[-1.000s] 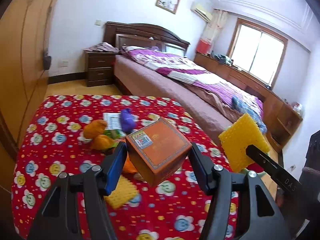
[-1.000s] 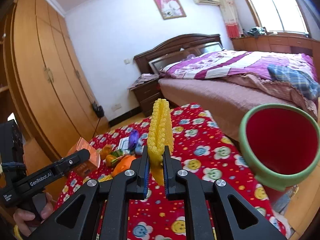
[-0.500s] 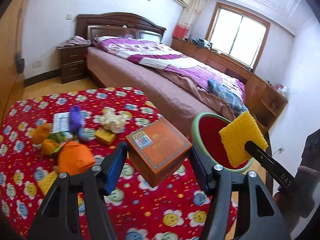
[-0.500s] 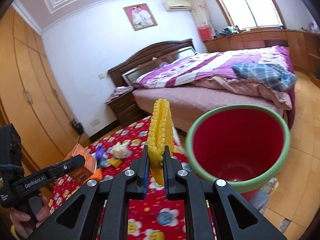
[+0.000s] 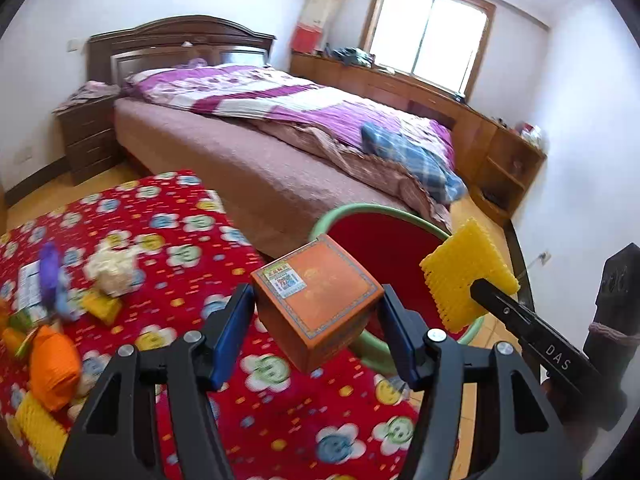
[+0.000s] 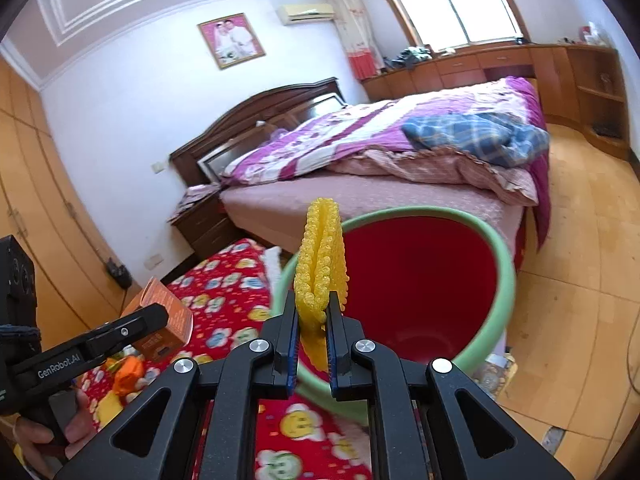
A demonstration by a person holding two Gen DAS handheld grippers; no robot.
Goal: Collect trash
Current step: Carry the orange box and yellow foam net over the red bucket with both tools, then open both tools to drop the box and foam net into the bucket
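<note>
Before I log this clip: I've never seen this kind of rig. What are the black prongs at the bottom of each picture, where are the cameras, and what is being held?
No robot here: a person holds a pair of tongs in each hand, with a wide-angle camera on each looking along its two fingers. So each picture shows its own black prongs at the bottom.

In the left-hand view, the left tongs grip an orange box. In the right-hand view, the right tongs pinch a folded yellow foam sheet. Each pair also appears at the edge of the other view.

Both are held near a red bin with a green rim, beside the bed. More scraps lie on the red flowered cloth, including crumpled white paper.
</note>
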